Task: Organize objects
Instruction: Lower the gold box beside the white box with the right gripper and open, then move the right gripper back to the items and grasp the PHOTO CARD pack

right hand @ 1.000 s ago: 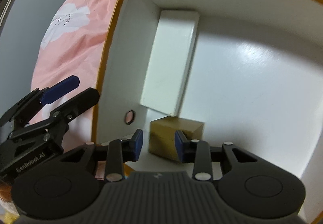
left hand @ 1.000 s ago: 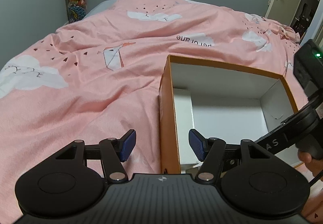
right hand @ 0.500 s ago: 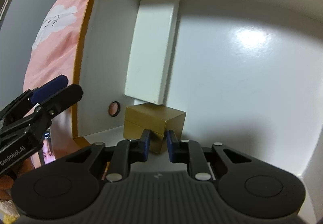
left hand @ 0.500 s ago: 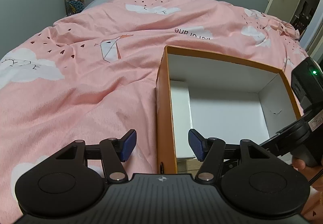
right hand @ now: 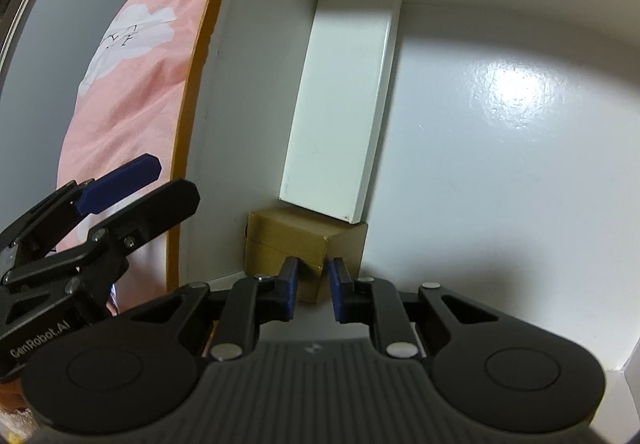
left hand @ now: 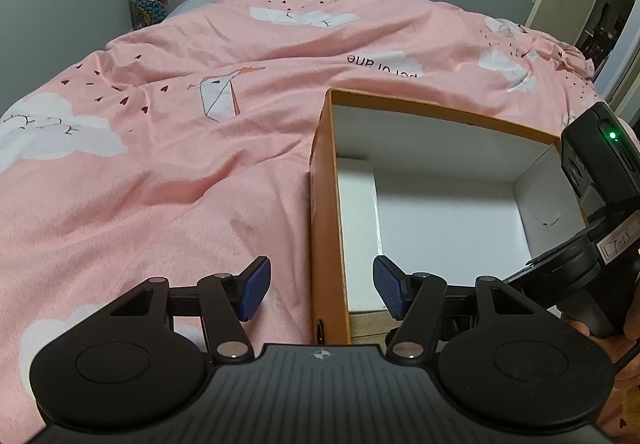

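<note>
Small gold-brown cardboard box [right hand: 296, 244] sits in near-left corner of open orange-walled, white-lined carton [right hand: 500, 148], touching long white flat box [right hand: 340, 108] along left wall. Right gripper [right hand: 310, 276] clamped on its near corner. Carton floor right of them bare. Left gripper [left hand: 320, 290] open, straddling carton's left wall over pink bedspread [left hand: 160, 172].

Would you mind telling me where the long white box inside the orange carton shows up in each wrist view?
Left wrist view: the white box lies at centre right, along the carton's left inner wall.
Right wrist view: it runs from upper centre down to a small gold box.
Shared landmark: the carton's orange left wall.
</note>
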The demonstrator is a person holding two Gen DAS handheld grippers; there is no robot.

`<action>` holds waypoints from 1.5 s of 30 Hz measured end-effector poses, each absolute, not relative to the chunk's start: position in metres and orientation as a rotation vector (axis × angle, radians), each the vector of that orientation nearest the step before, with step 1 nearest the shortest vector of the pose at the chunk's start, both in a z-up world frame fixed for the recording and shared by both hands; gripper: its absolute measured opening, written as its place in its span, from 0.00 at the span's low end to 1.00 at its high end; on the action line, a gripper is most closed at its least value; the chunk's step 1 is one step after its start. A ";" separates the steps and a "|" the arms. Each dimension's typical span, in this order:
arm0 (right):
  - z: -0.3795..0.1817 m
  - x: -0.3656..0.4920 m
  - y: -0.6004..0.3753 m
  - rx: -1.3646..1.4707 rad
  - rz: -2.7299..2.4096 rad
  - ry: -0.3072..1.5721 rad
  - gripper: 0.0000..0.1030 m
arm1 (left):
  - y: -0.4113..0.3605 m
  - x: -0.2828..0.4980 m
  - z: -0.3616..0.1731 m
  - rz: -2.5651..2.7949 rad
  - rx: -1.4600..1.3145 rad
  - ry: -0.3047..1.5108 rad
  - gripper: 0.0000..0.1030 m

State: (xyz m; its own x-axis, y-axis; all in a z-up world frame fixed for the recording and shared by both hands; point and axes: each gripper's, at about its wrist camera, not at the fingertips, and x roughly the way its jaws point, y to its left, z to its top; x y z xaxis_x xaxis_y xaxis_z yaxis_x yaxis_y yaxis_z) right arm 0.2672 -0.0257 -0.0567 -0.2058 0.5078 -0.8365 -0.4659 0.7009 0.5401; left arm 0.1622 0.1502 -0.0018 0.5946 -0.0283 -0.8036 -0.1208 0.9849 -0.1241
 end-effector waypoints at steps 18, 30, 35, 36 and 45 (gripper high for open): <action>0.029 0.192 -0.100 -0.046 0.888 1.030 0.37 | 0.095 0.089 0.056 -0.028 -0.119 0.801 0.68; 0.003 0.110 -0.181 -0.059 0.675 0.944 0.47 | 0.074 0.044 0.007 -0.065 -0.215 0.967 0.68; -0.027 0.088 -0.201 -0.032 0.573 1.088 0.51 | 0.058 0.032 -0.021 -0.100 -0.200 1.041 0.67; -0.032 0.087 -0.203 -0.026 0.552 1.114 0.55 | 0.055 0.031 -0.026 -0.098 -0.182 1.051 0.67; -0.062 0.073 -0.197 -0.045 0.480 1.246 0.61 | 0.046 0.018 -0.047 -0.099 -0.163 1.090 0.66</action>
State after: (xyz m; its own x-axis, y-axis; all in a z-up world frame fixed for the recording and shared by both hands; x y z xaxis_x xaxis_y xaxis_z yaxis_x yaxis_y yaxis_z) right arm 0.0728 -0.1973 -0.0624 0.2329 0.3256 -0.9164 -0.3736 0.8999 0.2248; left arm 0.0184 0.0456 -0.0473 0.4596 -0.1607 -0.8735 -0.0001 0.9835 -0.1809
